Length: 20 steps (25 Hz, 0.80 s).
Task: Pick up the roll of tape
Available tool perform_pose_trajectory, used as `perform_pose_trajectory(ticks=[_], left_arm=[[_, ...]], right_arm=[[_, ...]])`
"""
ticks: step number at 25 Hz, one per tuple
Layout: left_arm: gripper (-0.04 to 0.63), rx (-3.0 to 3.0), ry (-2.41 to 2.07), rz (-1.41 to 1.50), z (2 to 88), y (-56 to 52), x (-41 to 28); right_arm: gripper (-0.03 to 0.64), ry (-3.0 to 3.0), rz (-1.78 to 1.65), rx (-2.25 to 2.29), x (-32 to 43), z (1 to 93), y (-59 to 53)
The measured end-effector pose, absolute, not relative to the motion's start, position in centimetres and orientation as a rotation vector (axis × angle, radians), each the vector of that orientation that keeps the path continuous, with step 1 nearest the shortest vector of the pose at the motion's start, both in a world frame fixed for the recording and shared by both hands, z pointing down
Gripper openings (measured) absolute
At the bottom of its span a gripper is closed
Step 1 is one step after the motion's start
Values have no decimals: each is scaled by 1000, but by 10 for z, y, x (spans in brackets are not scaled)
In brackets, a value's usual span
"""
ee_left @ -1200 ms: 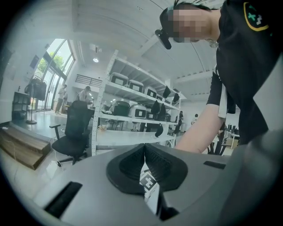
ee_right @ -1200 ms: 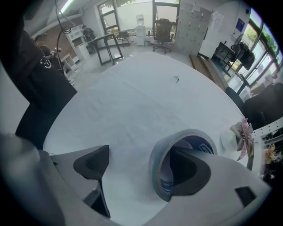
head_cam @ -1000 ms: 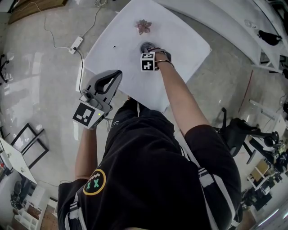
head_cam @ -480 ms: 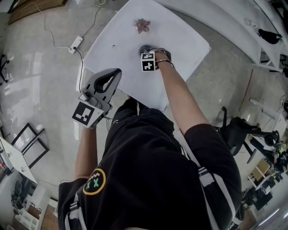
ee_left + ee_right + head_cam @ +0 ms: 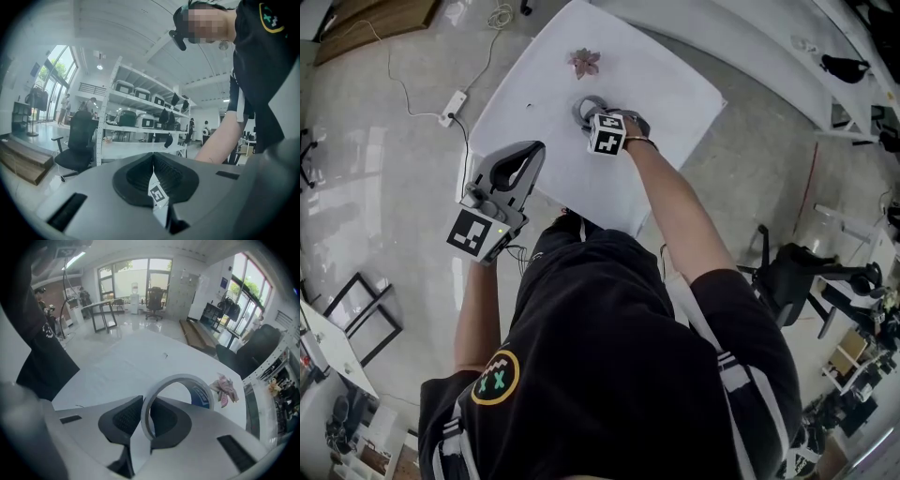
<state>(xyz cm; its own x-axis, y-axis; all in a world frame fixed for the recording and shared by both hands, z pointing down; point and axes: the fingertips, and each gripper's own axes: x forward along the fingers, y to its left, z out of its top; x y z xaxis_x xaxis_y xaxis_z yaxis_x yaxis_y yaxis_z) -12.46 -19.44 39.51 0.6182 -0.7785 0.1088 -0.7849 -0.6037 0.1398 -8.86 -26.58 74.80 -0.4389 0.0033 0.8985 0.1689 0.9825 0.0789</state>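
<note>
The roll of tape stands on edge, clamped by its band in my right claw, whose jaws have just been closing on it. It sits in the upper middle of the head view, over the white table. A pink flower lies near but apart, toward the far edge. My left claw, jaws together on nothing, hangs at the table's left edge by the glossy floor. The print on the roll's blue label is too small to read.

I'm seeing a whitish roll of tape showing blue print inside, a white tabletop, a pink crumpled flower, and grey left hand-held gripper and right hand-held gripper wearing black ribbed pads and black-and-white square markers.
</note>
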Motion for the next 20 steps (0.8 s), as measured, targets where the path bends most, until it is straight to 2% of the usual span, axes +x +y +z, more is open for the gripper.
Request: perform_pose_trajectory(ticks=[20], left_arm=[[18, 2792, -1264, 81, 398, -201, -130]], right_arm=[[73, -2599, -31, 307, -83, 543, -242]])
